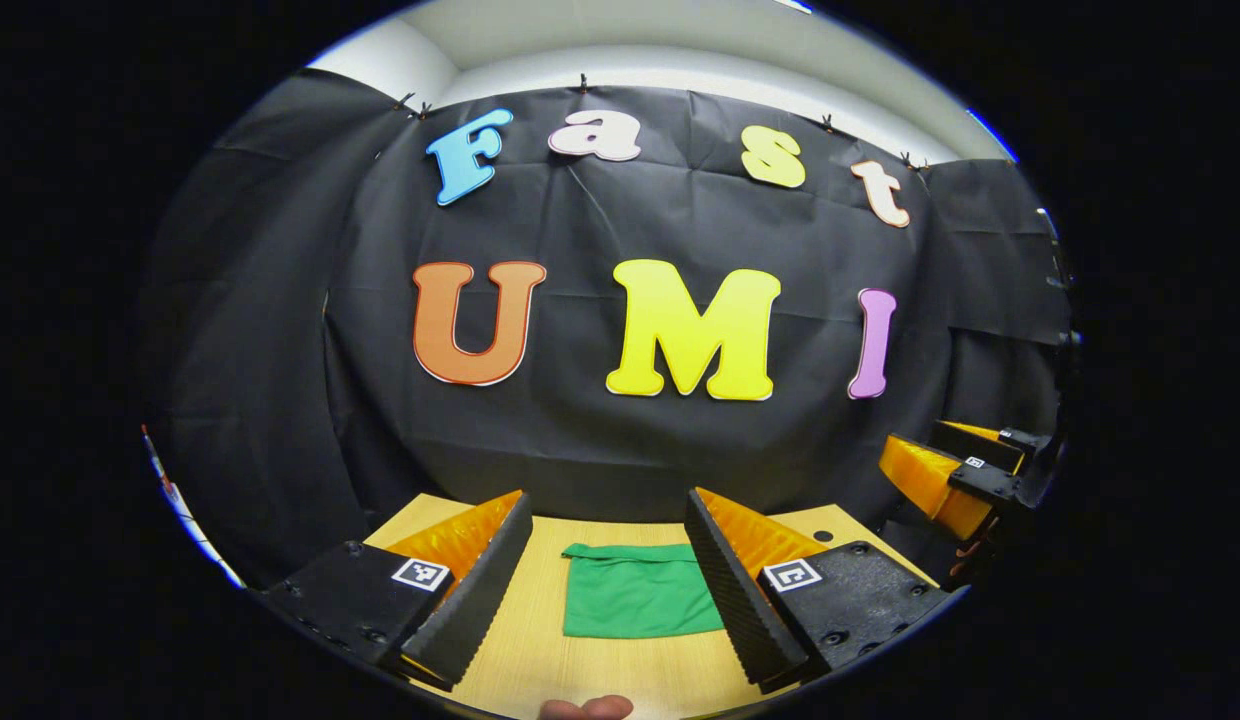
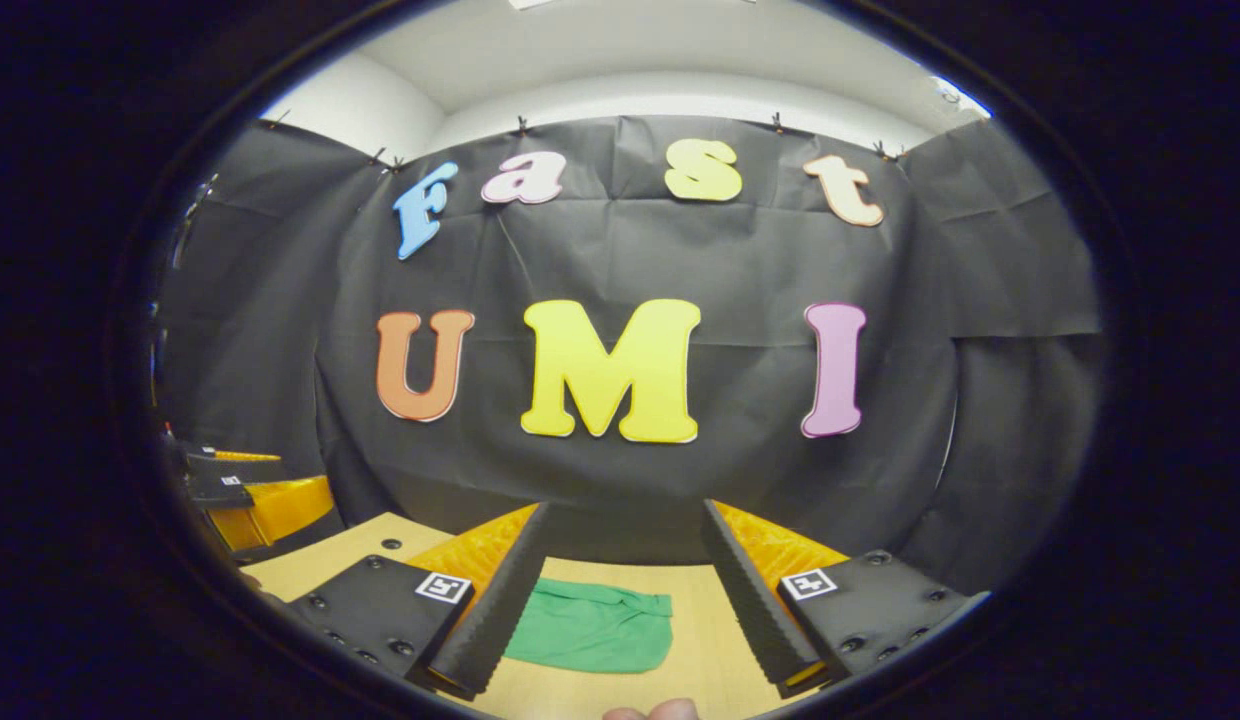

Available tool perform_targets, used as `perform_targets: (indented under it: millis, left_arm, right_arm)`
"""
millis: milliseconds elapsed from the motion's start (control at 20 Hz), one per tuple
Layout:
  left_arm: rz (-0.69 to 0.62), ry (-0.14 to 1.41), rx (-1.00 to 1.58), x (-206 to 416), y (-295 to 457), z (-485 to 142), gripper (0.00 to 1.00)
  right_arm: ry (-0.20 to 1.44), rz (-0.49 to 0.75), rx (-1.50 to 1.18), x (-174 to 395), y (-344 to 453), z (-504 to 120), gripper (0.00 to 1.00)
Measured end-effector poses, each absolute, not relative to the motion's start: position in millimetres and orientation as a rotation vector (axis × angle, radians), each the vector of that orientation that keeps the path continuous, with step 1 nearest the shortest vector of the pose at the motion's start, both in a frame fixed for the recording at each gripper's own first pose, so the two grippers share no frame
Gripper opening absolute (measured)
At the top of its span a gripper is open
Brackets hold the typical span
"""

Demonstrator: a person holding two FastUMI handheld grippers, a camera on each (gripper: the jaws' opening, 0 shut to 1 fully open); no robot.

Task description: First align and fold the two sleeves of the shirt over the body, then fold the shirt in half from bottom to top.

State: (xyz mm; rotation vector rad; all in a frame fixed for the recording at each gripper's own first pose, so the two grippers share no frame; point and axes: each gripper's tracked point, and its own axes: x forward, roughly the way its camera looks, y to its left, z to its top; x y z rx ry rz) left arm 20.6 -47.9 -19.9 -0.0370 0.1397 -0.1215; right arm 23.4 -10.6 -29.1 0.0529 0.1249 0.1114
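Observation:
A green shirt (image 1: 635,592) lies folded into a small flat rectangle on the wooden table (image 1: 590,670). My left gripper (image 1: 608,512) is held above it, open, with nothing between the fingers. In the right gripper view the same shirt (image 2: 592,627) lies on the table (image 2: 695,620), seen from the other side, with a rounded fold at its right end. My right gripper (image 2: 625,522) also stands open and empty above it. The right gripper (image 1: 955,465) appears at the far right of the left gripper view, and the left gripper (image 2: 245,490) at the far left of the right gripper view.
The black cloth wall rises just behind the table's far edge (image 1: 600,520). A fingertip (image 1: 585,708) shows at the bottom of the left gripper view, and another fingertip (image 2: 655,711) at the bottom of the right gripper view. Bare wood surrounds the shirt.

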Motion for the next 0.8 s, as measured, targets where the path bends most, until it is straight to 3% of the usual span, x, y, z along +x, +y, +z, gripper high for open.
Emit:
perform_targets:
  millis: [100, 200, 400, 550, 600, 650, 800]
  left_arm:
    - [-0.108, 0.135, -0.050, 7, -44, -18, 0.98]
    - [-0.089, 0.129, -0.063, 1, -41, -18, 0.98]
    - [-0.089, 0.109, -0.051, -6, -41, -11, 0.98]
    - [-0.085, 0.105, -0.035, -1, -41, -8, 0.98]
    - [-0.086, 0.108, -0.036, 0, -42, -8, 0.98]
    - [-0.087, 0.107, -0.036, 0, -42, -8, 0.98]
    - [-0.087, 0.109, -0.029, 2, -43, -8, 0.98]
  right_arm:
    - [0.129, 0.125, 0.048, 7, -4, -34, 0.96]
    - [0.124, 0.121, 0.035, -4, -4, -34, 0.92]
    - [0.121, 0.138, 0.054, -12, 6, -32, 0.93]
    - [0.125, 0.150, 0.065, -10, 11, -33, 0.96]
    - [0.132, 0.158, 0.068, -8, 13, -34, 0.92]
    - [0.134, 0.165, 0.066, -6, 13, -34, 0.96]
    - [0.118, 0.168, 0.063, 1, 12, -28, 0.92]
